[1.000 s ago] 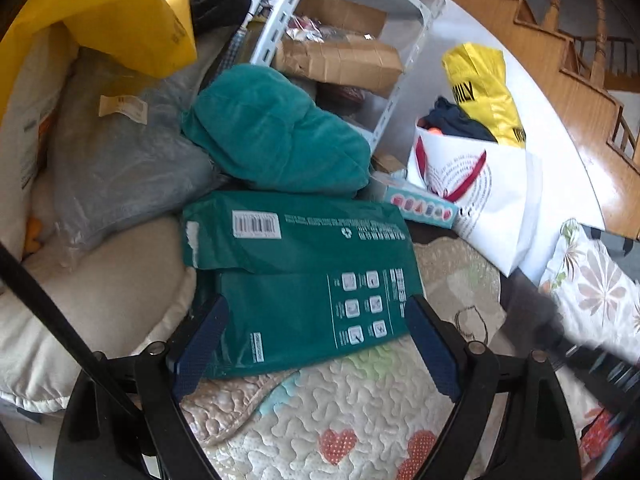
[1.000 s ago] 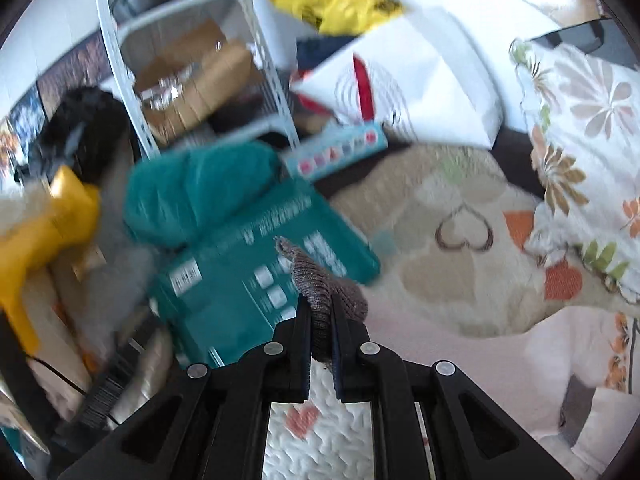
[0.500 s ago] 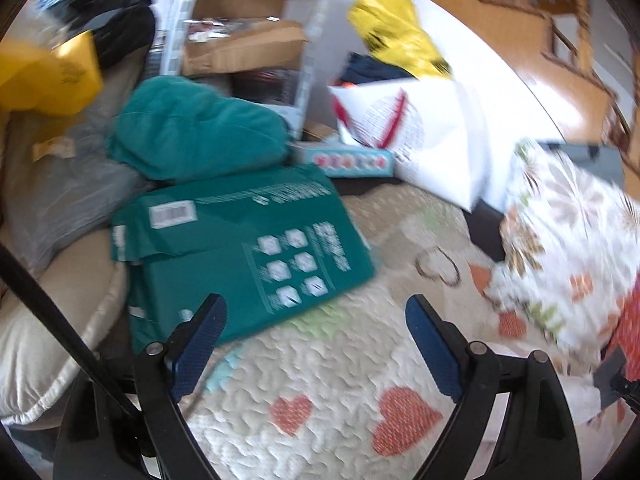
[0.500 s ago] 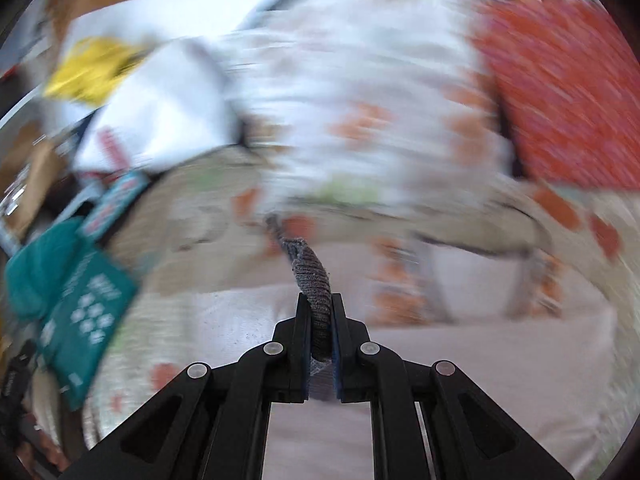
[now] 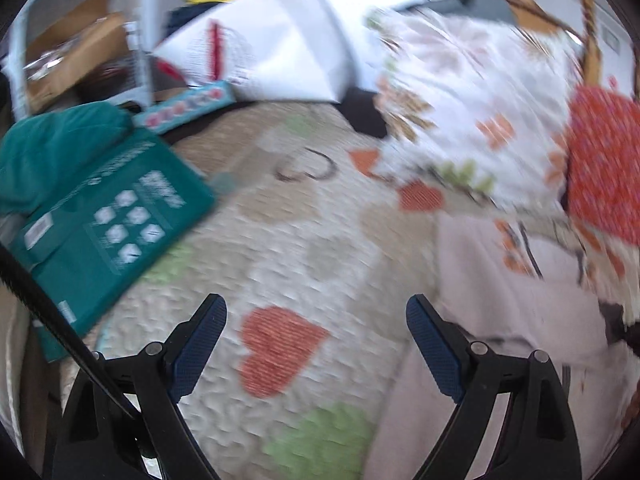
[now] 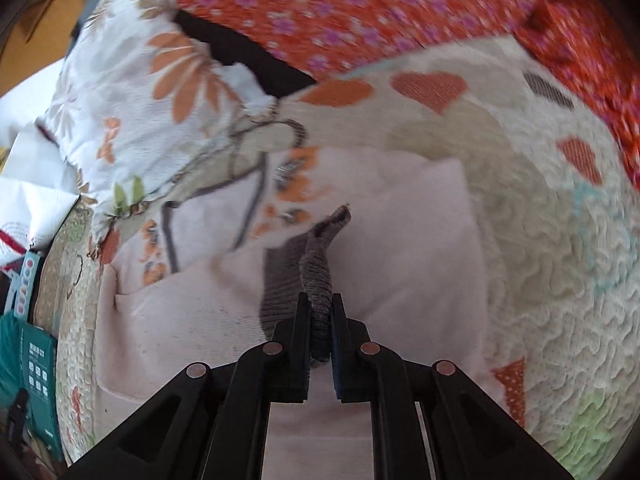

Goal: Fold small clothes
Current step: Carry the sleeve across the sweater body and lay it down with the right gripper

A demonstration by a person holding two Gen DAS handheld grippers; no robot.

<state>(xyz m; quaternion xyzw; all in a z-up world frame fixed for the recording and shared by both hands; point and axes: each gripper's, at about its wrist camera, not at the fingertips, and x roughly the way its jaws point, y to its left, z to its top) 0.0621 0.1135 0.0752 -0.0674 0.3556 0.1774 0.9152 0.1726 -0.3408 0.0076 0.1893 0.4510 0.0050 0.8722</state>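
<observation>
My right gripper (image 6: pixel 320 304) is shut on a grey knitted sock (image 6: pixel 318 256), which hangs forward from the pads over a pale pink garment (image 6: pixel 400 232) spread on the quilt. A second grey knitted piece (image 6: pixel 280 276) lies just left of the held sock on the pink cloth. In the left wrist view my left gripper (image 5: pixel 316 320) stands open above the heart-patterned quilt (image 5: pixel 288 240), nothing between its blue pads. The pink garment (image 5: pixel 500 300) lies to its right.
A green flat package (image 5: pixel 108 232) and a teal plush cloth (image 5: pixel 52 148) lie at the quilt's left. A white paper bag (image 5: pixel 276 52) and a wire rack with cardboard (image 5: pixel 76 56) stand behind. A floral pillow (image 6: pixel 132 80) and red flowered fabric (image 6: pixel 380 12) border the far side.
Both grippers swung right across the bed, away from the green package. The right one, still holding the sock, now hangs over the pink garment. The left stayed open.
</observation>
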